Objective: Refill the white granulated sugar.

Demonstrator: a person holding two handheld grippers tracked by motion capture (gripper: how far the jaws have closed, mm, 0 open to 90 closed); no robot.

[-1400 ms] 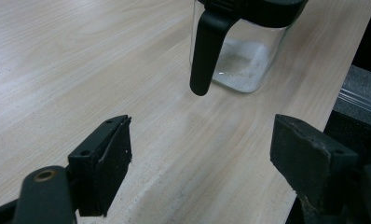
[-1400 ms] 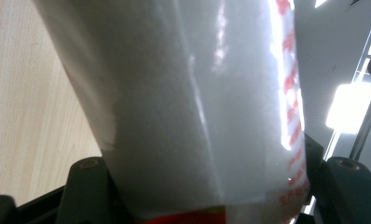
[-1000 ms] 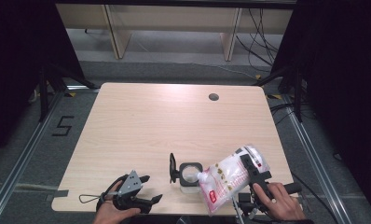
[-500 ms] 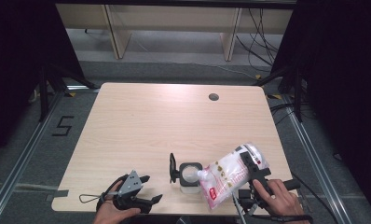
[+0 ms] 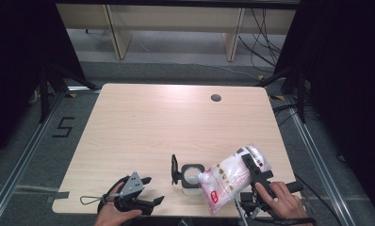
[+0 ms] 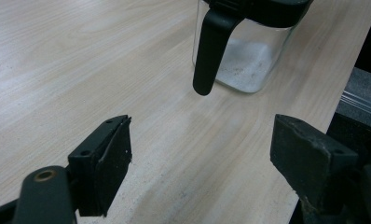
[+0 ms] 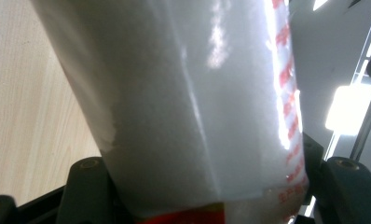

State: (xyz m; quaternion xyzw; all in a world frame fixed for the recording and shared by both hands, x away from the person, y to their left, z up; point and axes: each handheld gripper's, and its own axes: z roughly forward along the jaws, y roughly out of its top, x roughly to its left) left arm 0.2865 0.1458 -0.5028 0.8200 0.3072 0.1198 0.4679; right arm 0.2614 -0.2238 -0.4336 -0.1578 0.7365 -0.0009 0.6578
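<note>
While the pouch is tipping: one bag (image 5: 230,176) of white grains is leaning over one glass jar (image 5: 191,178), corner at the jar's mouth, near the table's (image 5: 176,122) front edge.
Jar: one, its black lid (image 5: 175,168) standing open, a thin layer of grains lying inside.
Right gripper (image 5: 256,172): jaws partly apart, clamping the bag from both sides.
Left gripper (image 5: 145,193): jaws gaping wide, gripping nothing, sitting left of the jar.

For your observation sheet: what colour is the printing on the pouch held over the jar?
Red, on a clear pouch of white grains; the high view shows it best.
</note>
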